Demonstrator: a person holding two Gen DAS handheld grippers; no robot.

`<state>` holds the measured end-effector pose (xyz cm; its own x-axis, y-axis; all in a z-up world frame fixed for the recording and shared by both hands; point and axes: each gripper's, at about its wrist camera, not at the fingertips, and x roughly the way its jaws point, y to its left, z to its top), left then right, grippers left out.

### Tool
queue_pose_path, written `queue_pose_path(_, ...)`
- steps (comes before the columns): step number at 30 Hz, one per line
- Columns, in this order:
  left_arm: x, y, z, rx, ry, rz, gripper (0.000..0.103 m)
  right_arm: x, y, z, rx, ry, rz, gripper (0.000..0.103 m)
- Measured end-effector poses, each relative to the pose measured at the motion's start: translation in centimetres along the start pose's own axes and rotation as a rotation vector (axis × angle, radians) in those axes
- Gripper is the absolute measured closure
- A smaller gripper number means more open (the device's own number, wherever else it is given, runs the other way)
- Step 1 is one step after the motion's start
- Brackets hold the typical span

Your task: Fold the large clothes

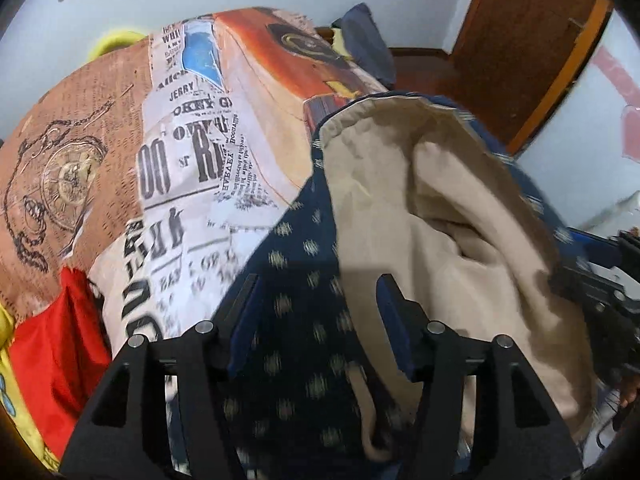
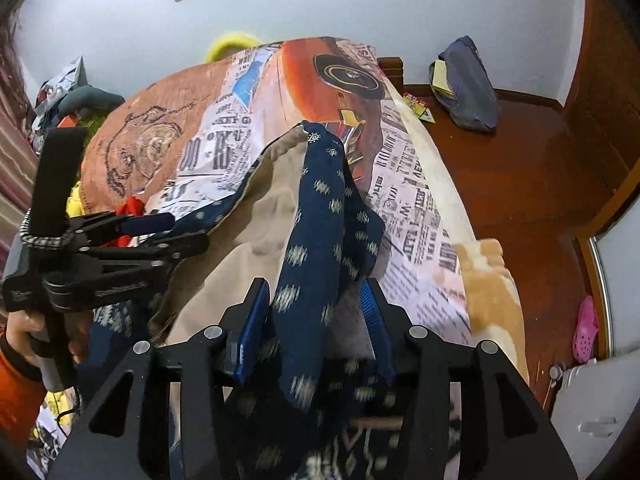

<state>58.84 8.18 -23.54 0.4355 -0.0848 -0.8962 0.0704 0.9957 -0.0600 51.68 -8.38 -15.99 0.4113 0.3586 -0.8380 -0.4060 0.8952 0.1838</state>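
1. The garment (image 2: 320,216), dark blue with pale dots and a plain beige lining, lies bunched on the printed bedspread (image 1: 120,152) near the bed's near end, lining turned up.
2. It looks soft, limp and fairly light; it should sag and slide rather than hold a crease, so I would take it by a hemmed edge or corner, both layers together.
3. The left gripper (image 1: 316,308) stands parted, with dotted cloth lying between its jaws but not pinched.
4. The right gripper (image 2: 314,300) is also parted; a blue fold runs up between its jaws, and the pads do not seem to press on it.
5. Beyond lie a wooden floor (image 2: 500,184), a dark bag (image 2: 468,84) and a pink shoe (image 2: 586,328).
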Motion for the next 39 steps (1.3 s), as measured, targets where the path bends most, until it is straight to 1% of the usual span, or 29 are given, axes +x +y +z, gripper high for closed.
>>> queue_pose_path(1,0.6,0.0,0.2,-0.001,-0.001,0.015,0.046,0.8,-0.3,0.2,0.007,0.008,-0.003,0.059)
queue_pose_path(2,1.3,0.0,0.5,0.004,-0.001,0.036,0.049,1.3,-0.5,0.3,0.014,0.012,0.0,0.059)
queue_pose_path(3,1.9,-0.1,0.7,0.012,-0.005,0.062,0.058,1.7,-0.8,0.4,0.023,0.012,0.006,0.059)
queue_pose_path(4,2.4,-0.2,0.8,0.025,-0.011,0.098,0.062,2.0,-1.0,0.4,0.032,0.009,0.013,0.059)
queue_pose_path(5,2.6,-0.3,0.9,0.041,-0.024,0.127,0.07,2.2,-1.2,0.4,0.045,0.002,0.017,0.059)
queue_pose_path(6,2.6,-0.3,0.8,0.059,-0.04,0.137,0.082,2.3,-1.4,0.5,0.056,-0.009,0.016,0.059)
queue_pose_path(8,2.2,-0.2,0.5,0.093,-0.058,0.141,0.097,2.5,-1.8,0.6,0.07,-0.024,0.013,0.059)
queue_pose_path(9,1.8,-0.1,0.3,0.097,-0.069,0.145,0.097,2.5,-1.9,0.6,0.076,-0.03,0.015,0.06)
queue_pose_path(10,0.8,0.2,0.0,0.096,-0.085,0.133,0.097,2.3,-2.0,0.6,0.077,-0.039,0.022,0.07)
queue_pose_path(11,0.2,0.2,-0.1,0.092,-0.094,0.123,0.097,2.2,-1.9,0.7,0.073,-0.038,0.024,0.085)
queue_pose_path(12,-1.1,0.5,-0.4,0.083,-0.112,0.11,0.097,2.0,-1.8,0.8,0.065,-0.033,0.024,0.09)
queue_pose_path(15,-5.2,1.3,-1.3,0.057,-0.158,0.061,0.097,0.2,-0.9,0.8,0.037,-0.071,0.04,0.093)
queue_pose_path(16,-7.0,1.7,-1.9,0.051,-0.176,0.041,0.097,-1.0,-0.3,0.8,0.023,-0.094,0.05,0.093)
queue_pose_path(19,-11.0,2.1,-3.1,0.04,-0.207,0.004,0.097,-3.7,1.2,0.7,-0.013,-0.132,0.08,0.094)
queue_pose_path(22,-14.8,2.1,-5.3,0.048,-0.233,-0.013,0.097,-6.8,3.3,0.1,-0.067,-0.17,0.103,0.094)
queue_pose_path(24,-16.7,1.9,-7.6,0.054,-0.233,-0.031,0.097,-8.6,4.7,-0.8,-0.096,-0.185,0.125,0.094)
queue_pose_path(28,-17.7,0.8,-11.7,0.075,-0.209,-0.028,0.097,-10.5,6.8,-3.1,-0.148,-0.179,0.16,0.094)
queue_pose_path(31,-17.4,0.3,-14.6,0.073,-0.179,-0.04,0.097,-11.0,8.0,-5.4,-0.179,-0.145,0.167,0.094)
queue_pose_path(36,-15.6,0.0,-19.0,0.041,-0.109,-0.072,0.097,-10.1,9.1,-9.1,-0.222,-0.072,0.149,0.094)
queue_pose_path(39,-13.6,0.5,-21.0,0.015,-0.06,-0.058,0.097,-9.0,9.2,-11.3,-0.227,-0.015,0.141,0.094)
